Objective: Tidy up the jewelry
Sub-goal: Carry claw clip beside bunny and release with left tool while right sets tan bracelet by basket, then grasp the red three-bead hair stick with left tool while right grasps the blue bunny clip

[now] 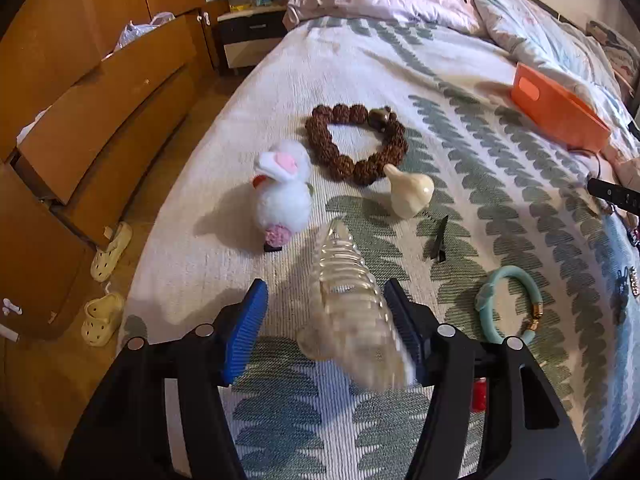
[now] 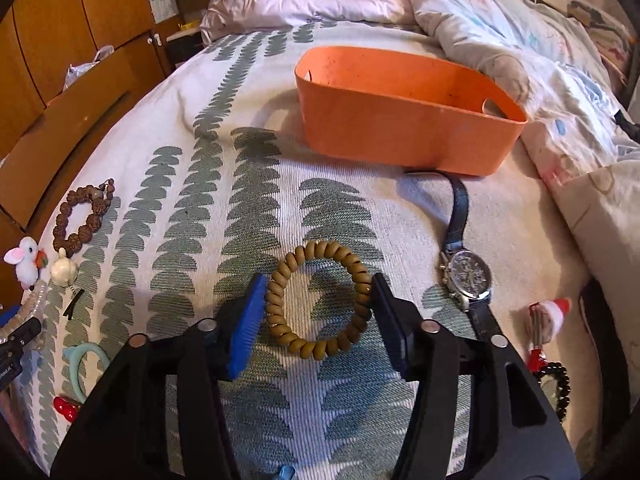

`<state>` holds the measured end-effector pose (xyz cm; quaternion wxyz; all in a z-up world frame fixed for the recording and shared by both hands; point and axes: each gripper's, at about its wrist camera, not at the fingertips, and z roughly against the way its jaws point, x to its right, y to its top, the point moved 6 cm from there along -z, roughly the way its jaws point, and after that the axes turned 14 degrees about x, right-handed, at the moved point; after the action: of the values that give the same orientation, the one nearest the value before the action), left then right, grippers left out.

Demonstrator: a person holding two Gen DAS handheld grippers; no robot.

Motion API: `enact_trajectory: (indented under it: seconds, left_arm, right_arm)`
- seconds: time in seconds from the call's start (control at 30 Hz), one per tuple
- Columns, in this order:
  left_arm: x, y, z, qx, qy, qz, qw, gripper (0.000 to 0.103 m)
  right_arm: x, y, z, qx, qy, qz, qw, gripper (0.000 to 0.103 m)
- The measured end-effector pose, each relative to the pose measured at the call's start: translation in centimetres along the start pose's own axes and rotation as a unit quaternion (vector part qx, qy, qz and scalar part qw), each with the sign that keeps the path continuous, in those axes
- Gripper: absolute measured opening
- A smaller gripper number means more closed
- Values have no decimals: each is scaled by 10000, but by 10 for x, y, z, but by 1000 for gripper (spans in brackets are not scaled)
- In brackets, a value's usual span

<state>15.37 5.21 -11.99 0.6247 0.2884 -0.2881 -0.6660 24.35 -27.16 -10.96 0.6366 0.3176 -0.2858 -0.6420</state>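
Note:
A clear ribbed hair claw (image 1: 352, 304) stands between the blue pads of my left gripper (image 1: 326, 286). It leans on the right pad, the left pad is well clear of it, and the jaws are open. An olive coil hair tie (image 2: 320, 300) lies flat on the bedspread inside my right gripper (image 2: 319, 280), whose pads stand just outside the ring, open. The orange basket (image 2: 400, 136) sits beyond it, toward the pillows. To the left lie a brown bead bracelet (image 1: 356, 144), a teal bangle (image 1: 508, 304) and a black clip (image 1: 438, 240).
A white plush bunny (image 1: 284, 192) and a cream bird figure (image 1: 410, 192) sit near the bracelet. A wristwatch (image 2: 468, 272), a Santa clip (image 2: 548, 320) and black beads (image 2: 556, 388) lie to the right. The bed's left edge drops to a floor with slippers (image 1: 108, 252) and wooden drawers (image 1: 100, 120).

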Motion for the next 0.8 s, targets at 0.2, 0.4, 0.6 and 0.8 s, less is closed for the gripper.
enact_trajectory:
  seconds: [0.2, 0.4, 0.6, 0.8]
  left_arm:
    - [-7, 11, 20, 307, -86, 211, 9993, 86]
    - [-7, 17, 40, 554, -299, 378, 9973, 86]
    - [8, 20, 64, 966, -529, 172, 9938, 87]
    - [28, 10, 75, 1079, -800, -2, 9909, 87]
  right_arm:
    - [2, 16, 34, 445, 14, -72, 9990, 80]
    - [3, 18, 81, 901, -29, 40, 9959, 80]
    - [10, -2, 132, 1140, -6, -16, 9935, 82]
    - [16, -36, 144, 893, -9, -343, 9954, 83]
